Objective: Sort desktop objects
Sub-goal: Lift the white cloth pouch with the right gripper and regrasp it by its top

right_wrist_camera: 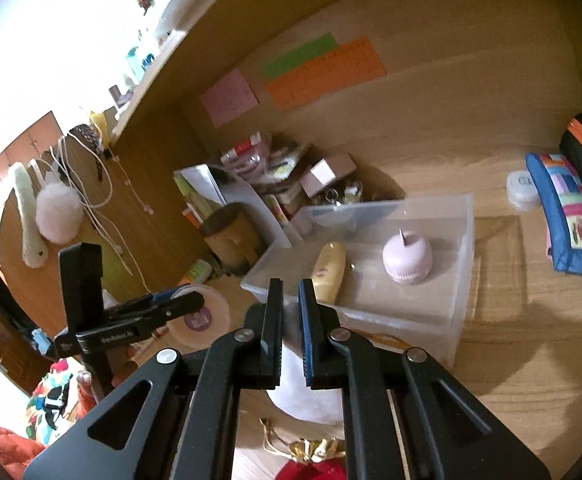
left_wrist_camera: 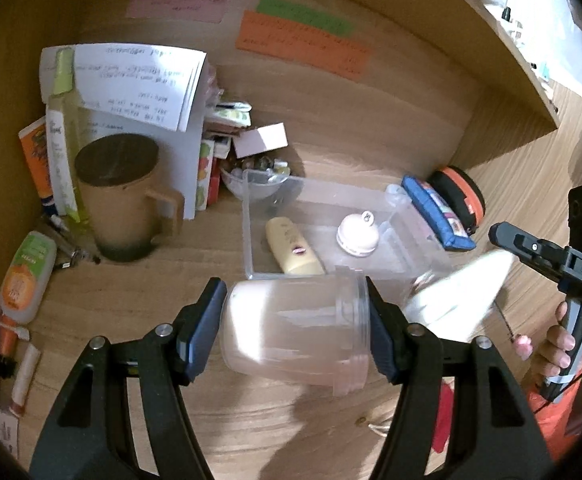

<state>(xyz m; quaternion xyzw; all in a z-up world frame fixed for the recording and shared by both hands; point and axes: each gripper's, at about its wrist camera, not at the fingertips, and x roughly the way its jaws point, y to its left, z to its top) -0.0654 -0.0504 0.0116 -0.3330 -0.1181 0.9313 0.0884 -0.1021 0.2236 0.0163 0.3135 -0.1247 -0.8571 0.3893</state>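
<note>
- Blue-padded left gripper (left_wrist_camera: 297,330) pinches a clear jar (left_wrist_camera: 297,330) across its ends, one pad on the whitish base, the other on the threaded mouth; jar lies sideways, lidless, held above the desk (left_wrist_camera: 251,420) just short of the bin (left_wrist_camera: 251,240).
- Right gripper (right_wrist_camera: 290,312) has its pads drawn close on something white (left_wrist_camera: 457,292), soft-looking and blurred; what it is cannot be told. It hangs near the bin's front right corner.
- Bin: clear plastic, open-topped, holding a yellow tube (left_wrist_camera: 294,251) lying flat and a pink-white round case (left_wrist_camera: 357,236), the two apart.
- Jar appearance: frosted, smooth, rigid, seemingly empty; a round lid (right_wrist_camera: 199,316) with a purple label shows beside the left tool in the right view, perhaps its own.
- Risk: smooth wall and end-on grip may let the jar twist or slip if the pads ease before it is over the bin.
- Risk: both tools converge on the same front edge; contact could knock either load loose or shove the light bin.
- Surroundings: mug (left_wrist_camera: 125,200), papers (left_wrist_camera: 139,84), blue pouch (left_wrist_camera: 437,212) stand clear.
</note>
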